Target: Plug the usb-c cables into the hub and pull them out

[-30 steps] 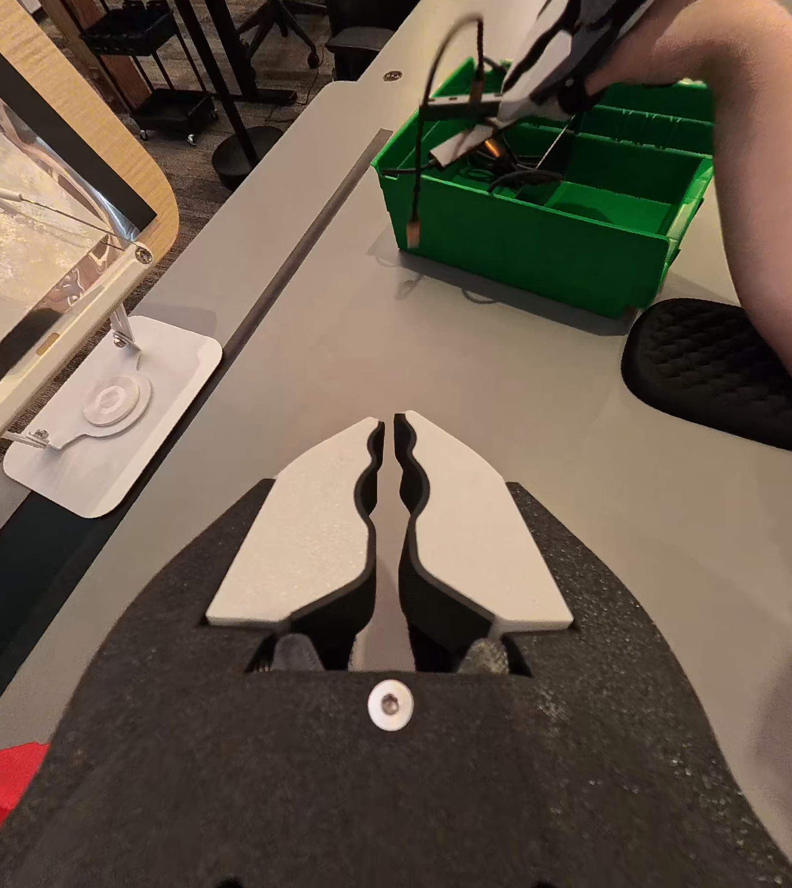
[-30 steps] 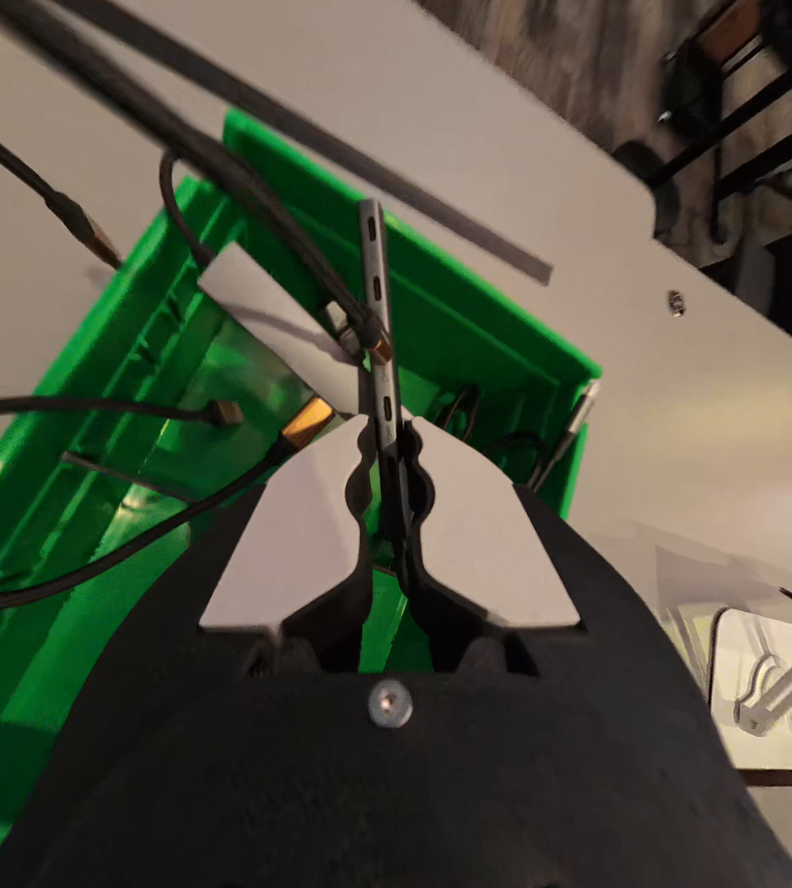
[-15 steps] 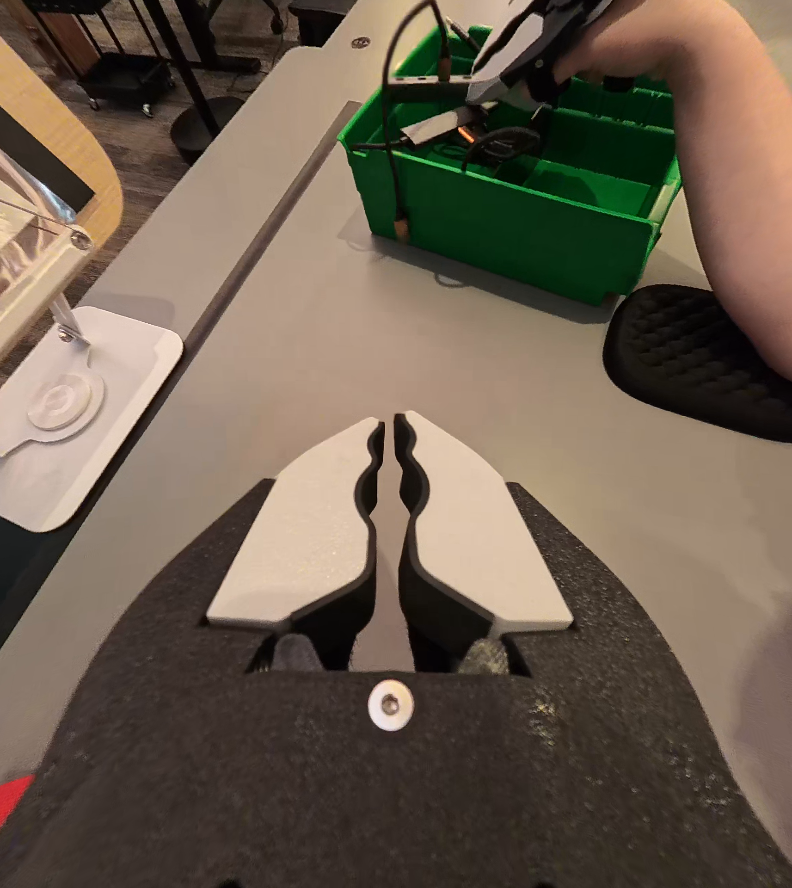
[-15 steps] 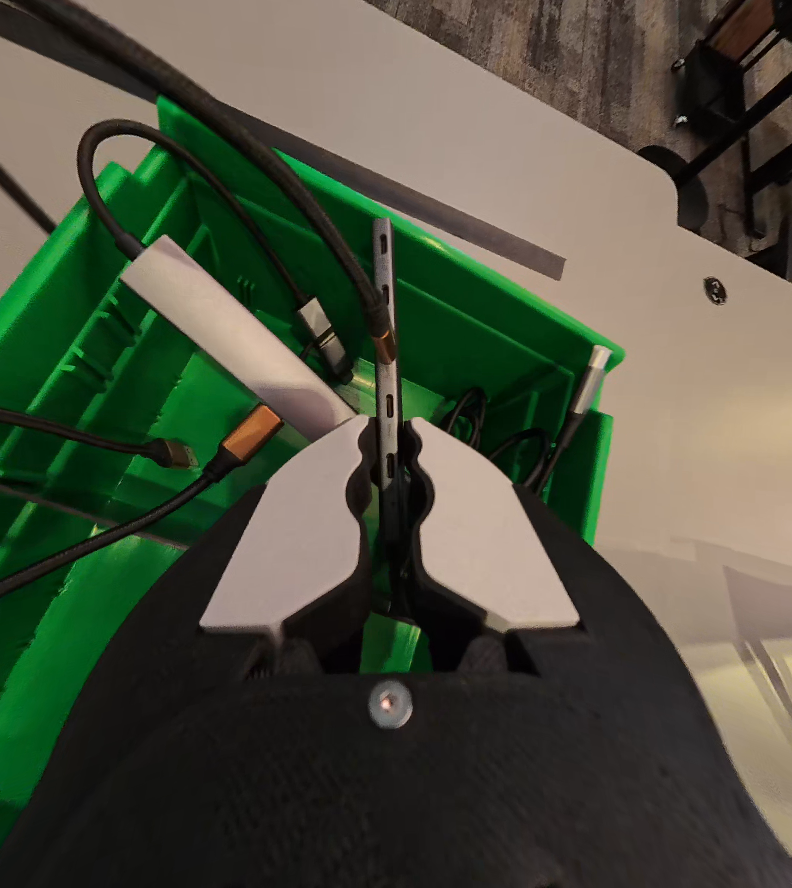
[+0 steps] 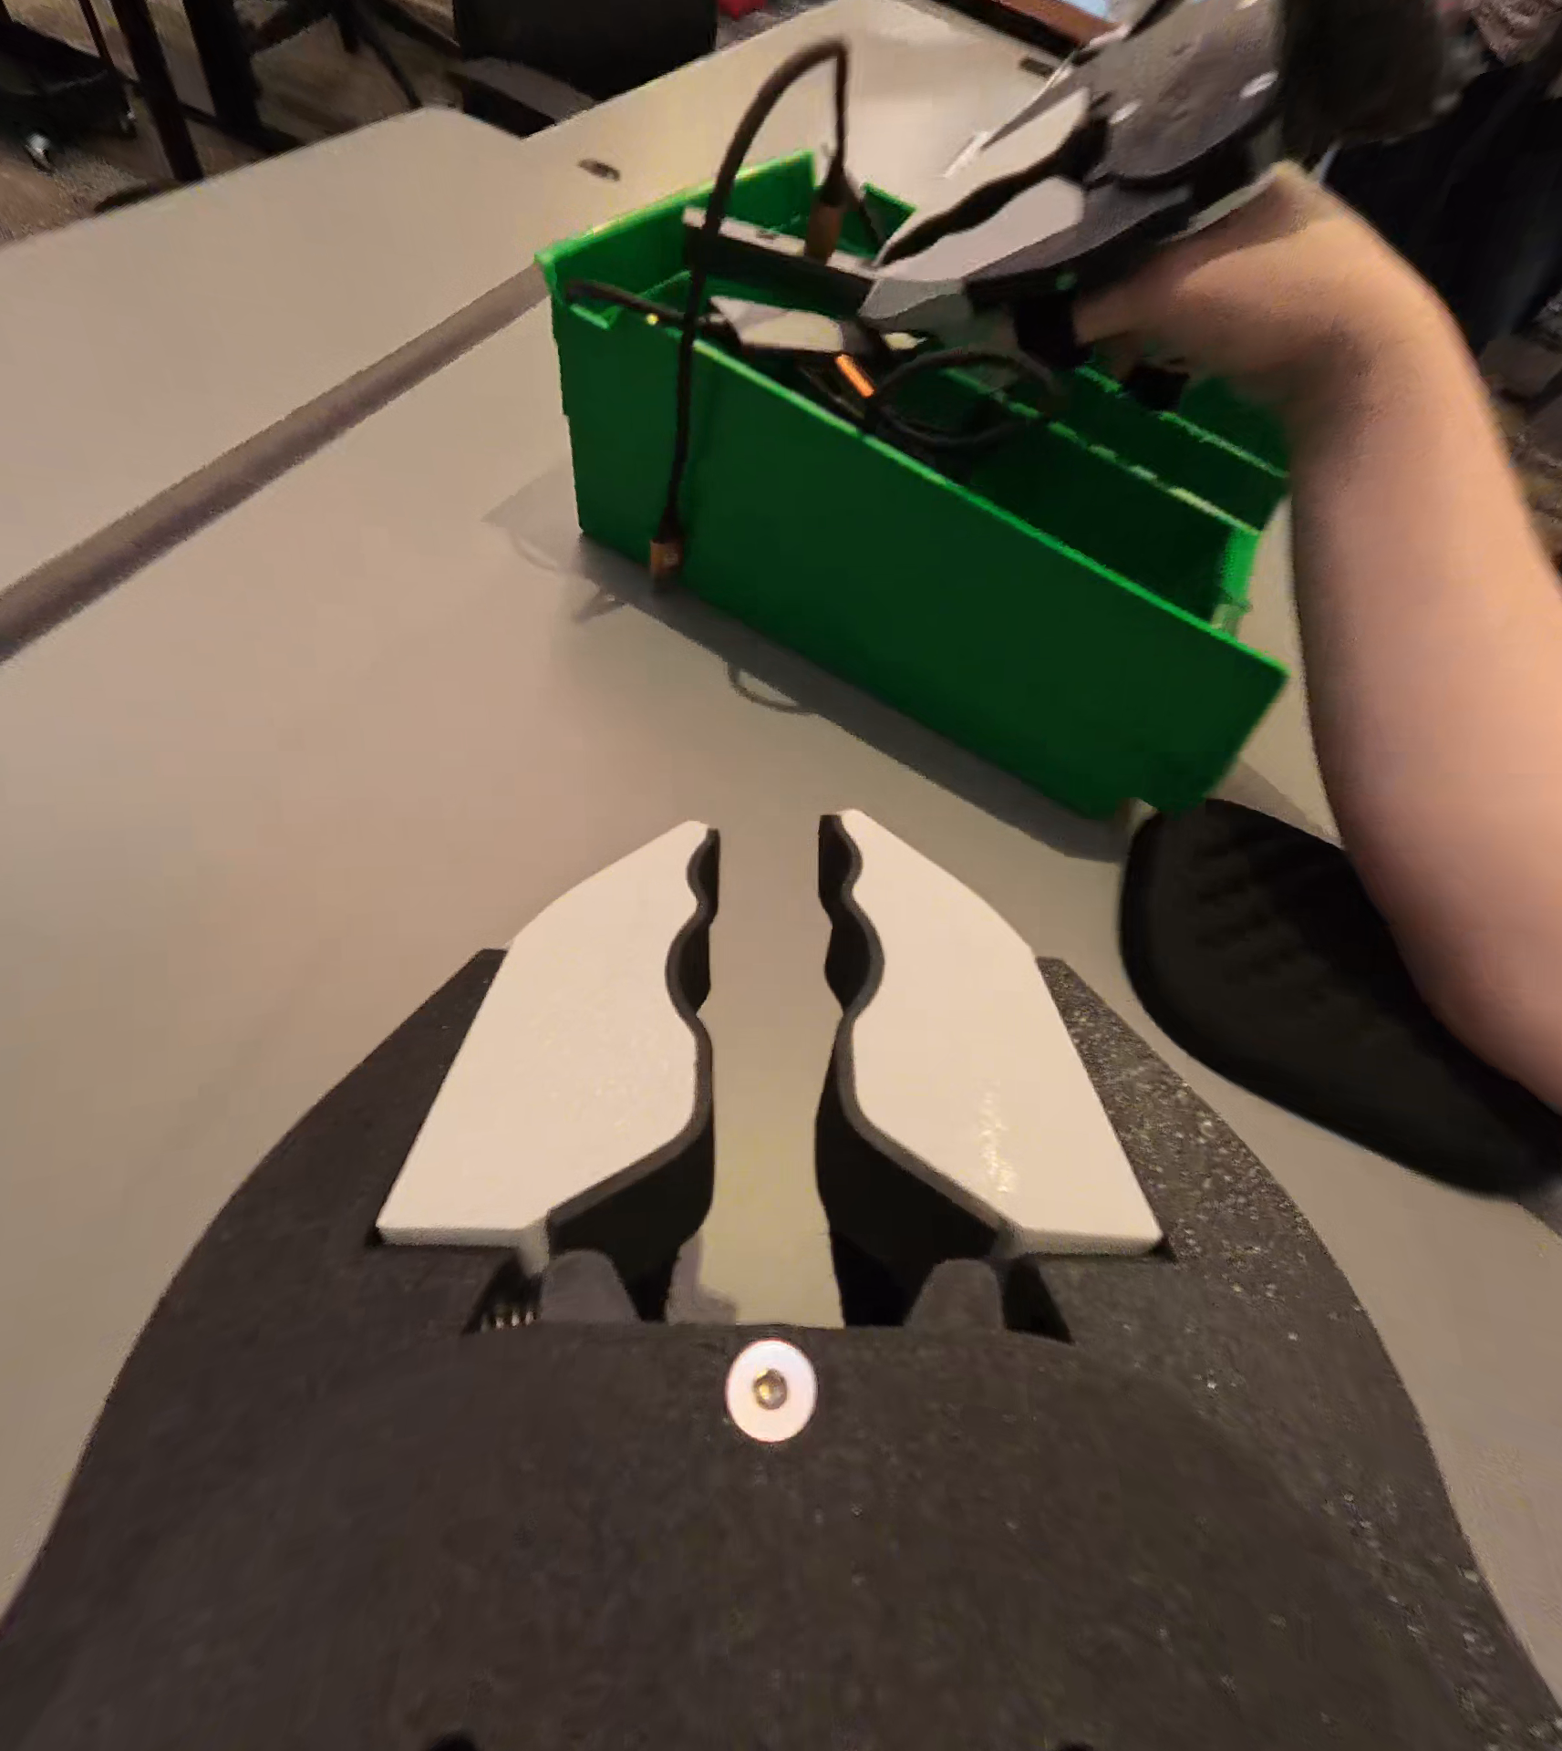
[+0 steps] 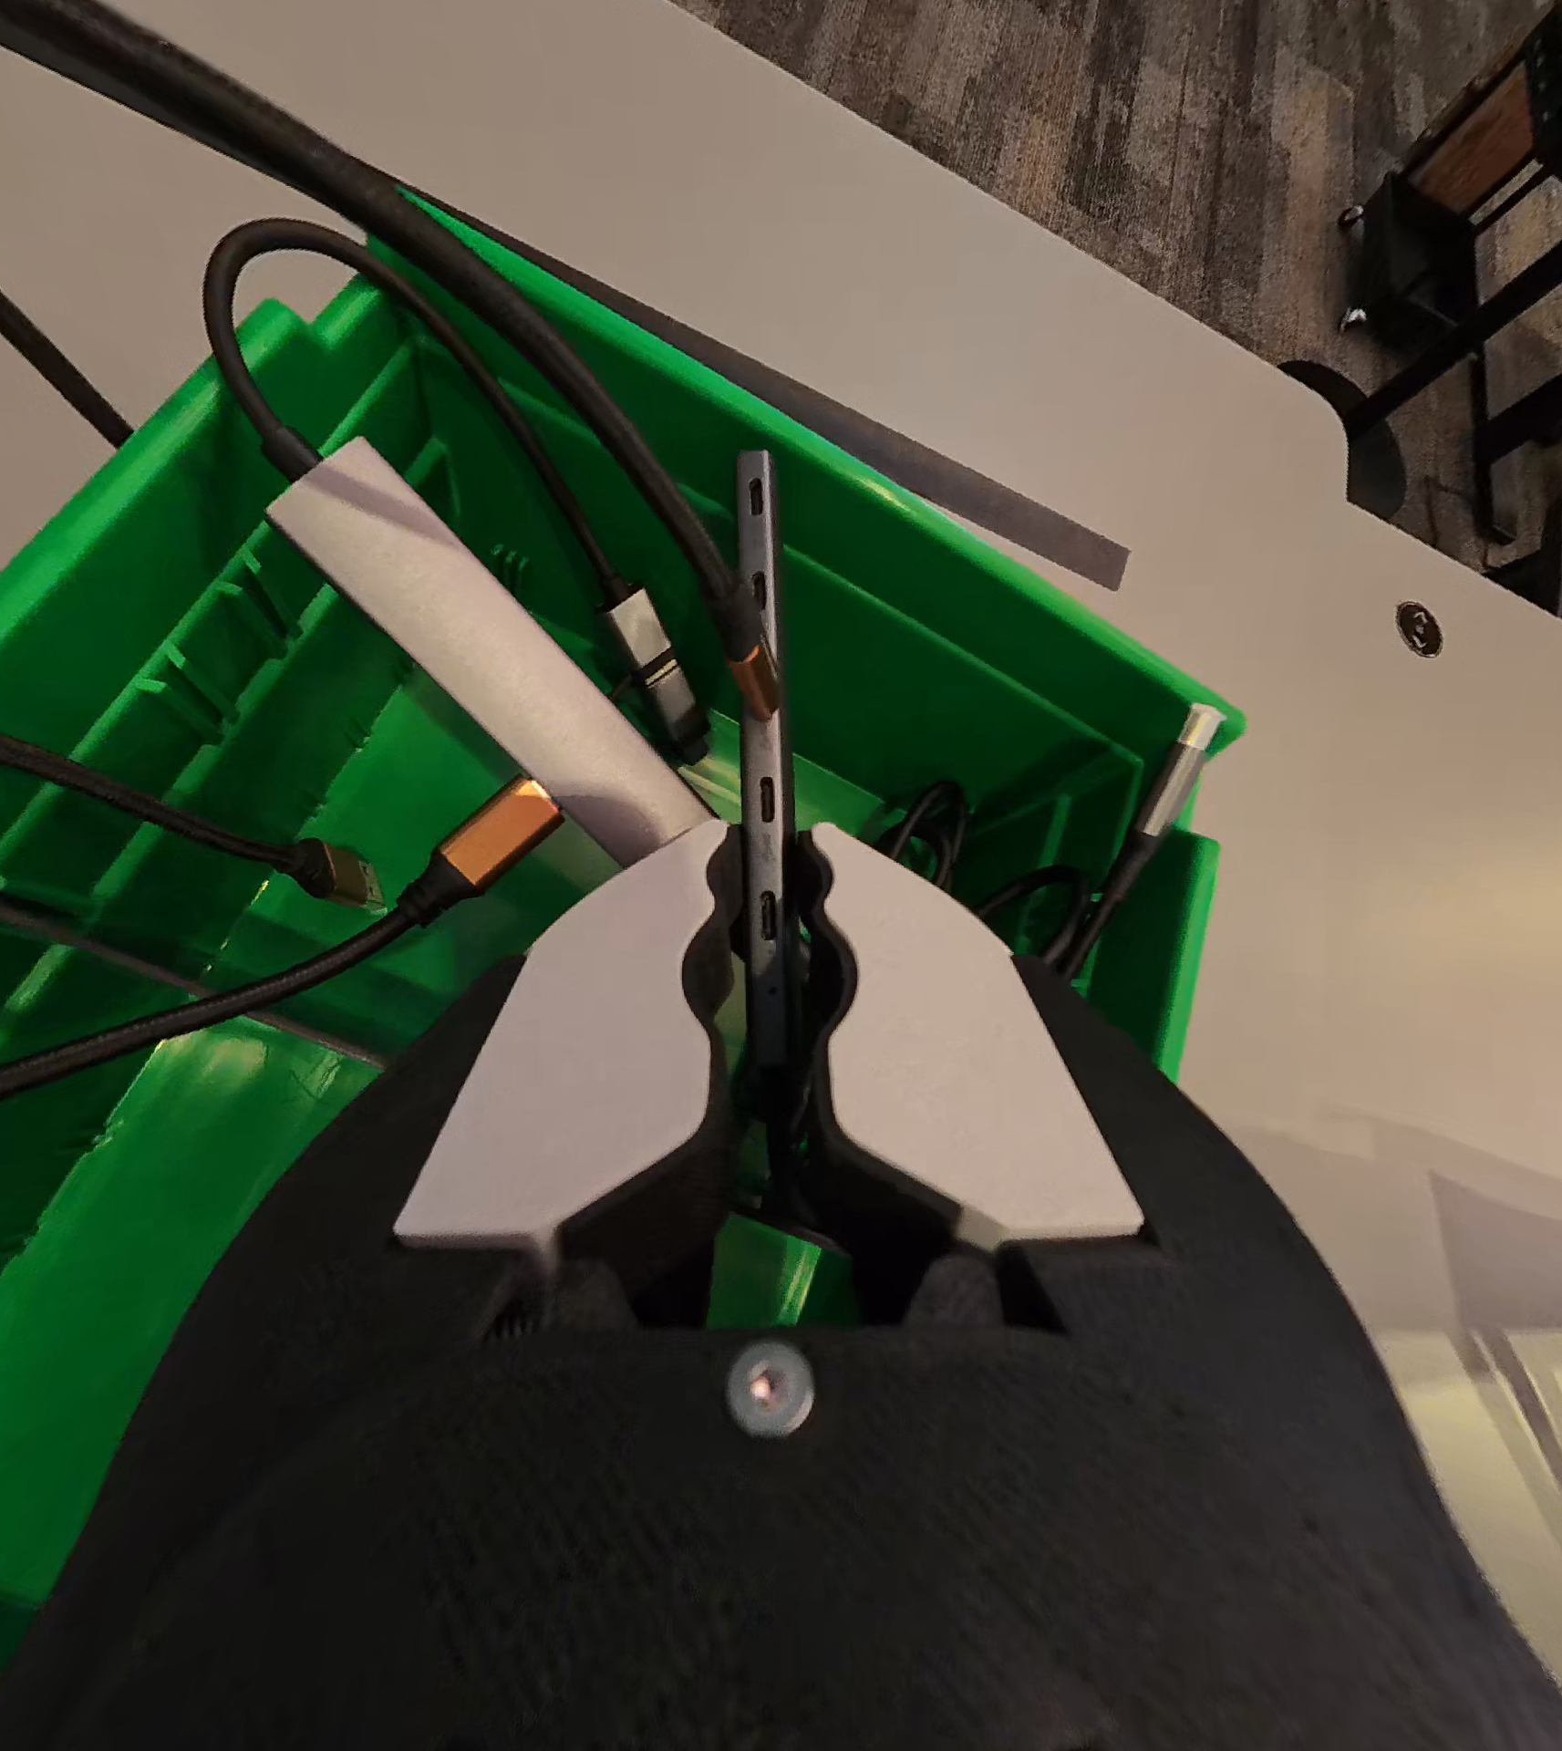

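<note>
My right gripper [image 6: 767, 843] is shut on a slim dark grey hub [image 6: 763, 758], held edge-on above the green bin [image 6: 947, 616]. A black braided cable with an orange plug [image 6: 753, 673] sits in one of the hub's ports. In the left wrist view this cable [image 5: 710, 189] arcs over from the hub [image 5: 758, 251] and its free orange end [image 5: 668, 550] hangs outside the bin [image 5: 900, 587]. My left gripper [image 5: 767, 834] is open and empty, low over the grey table [image 5: 284, 758], short of the bin.
In the bin lie a silver hub [image 6: 493, 644], a loose orange-plug cable [image 6: 497, 839] and a silver-plug cable [image 6: 1175, 777]. A black wrist pad [image 5: 1279, 995] lies right of my left gripper, under a person's forearm [image 5: 1421, 663]. A dark groove [image 5: 189, 512] crosses the table. Left tips to right tips: about 30 cm.
My left gripper has opened from shut and its view has swung right, closer to the bin. My right gripper still holds the hub over the bin, with the cable plugged in.
</note>
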The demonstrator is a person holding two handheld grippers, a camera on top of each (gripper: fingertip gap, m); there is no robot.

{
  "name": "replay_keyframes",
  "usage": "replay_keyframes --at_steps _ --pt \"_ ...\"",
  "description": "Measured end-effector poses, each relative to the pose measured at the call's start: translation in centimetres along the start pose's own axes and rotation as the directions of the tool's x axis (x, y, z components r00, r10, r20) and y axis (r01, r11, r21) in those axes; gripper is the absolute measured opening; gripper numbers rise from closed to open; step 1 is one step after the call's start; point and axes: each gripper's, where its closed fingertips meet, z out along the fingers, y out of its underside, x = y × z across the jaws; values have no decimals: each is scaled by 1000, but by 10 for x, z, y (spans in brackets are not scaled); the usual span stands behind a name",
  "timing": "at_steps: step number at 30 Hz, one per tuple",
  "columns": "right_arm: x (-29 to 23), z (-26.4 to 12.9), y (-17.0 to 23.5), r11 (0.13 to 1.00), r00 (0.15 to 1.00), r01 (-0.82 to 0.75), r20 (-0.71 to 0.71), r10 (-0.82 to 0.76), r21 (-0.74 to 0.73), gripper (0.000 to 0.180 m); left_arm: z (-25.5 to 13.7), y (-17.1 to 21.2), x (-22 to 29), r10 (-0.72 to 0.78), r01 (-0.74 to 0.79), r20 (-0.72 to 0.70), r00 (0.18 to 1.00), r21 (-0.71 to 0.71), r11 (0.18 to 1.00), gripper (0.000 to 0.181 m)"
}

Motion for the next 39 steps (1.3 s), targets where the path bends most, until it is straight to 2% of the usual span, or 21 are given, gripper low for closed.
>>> replay_keyframes --at_steps 4,7,9,12,15,19,24,28,32,36,39 --pt "0 1 -1 1000 1000 -8 5 8 8 12 74 -7 -21 14 -15 -14 1000 -37 999 26" --pt "0 1 -1 1000 1000 -10 9 10 19 12 123 -25 -28 86 -86 -2 996 -54 995 34" --pt "0 1 -1 1000 1000 -11 13 11 19 12 149 -33 -34 145 -142 35 989 -71 987 38" --pt "-1 1 -1 1000 1000 -5 14 5 12 12 175 -46 -36 148 -145 46 988 -57 988 38" --pt "-1 1 -1 1000 1000 -8 20 8 17 12 183 -56 -39 163 -162 61 985 -24 987 21" --pt "-1 1 -1 999 999 -21 32 20 31 12 178 -60 -33 238 -238 11 971 -17 971 3" --pt "-1 1 -1 999 999 -20 35 19 33 12 149 -95 -24 295 -296 35 955 42 954 4" --pt "-2 2 -2 999 999 -9 33 7 39 12 137 -135 6 275 -272 -46 960 73 960 3" --pt "-2 1 -3 998 999 -4 35 2 56 12 158 -147 32 214 -216 -152 965 8 976 3" --pt "-2 1 -6 994 998 -29 52 24 102 12 191 -120 30 251 -275 -152 956 -167 947 4" --pt "-2 1 -7 990 997 -49 67 40 130 12 199 -96 29 279 -316 -167 946 -264 911 4"
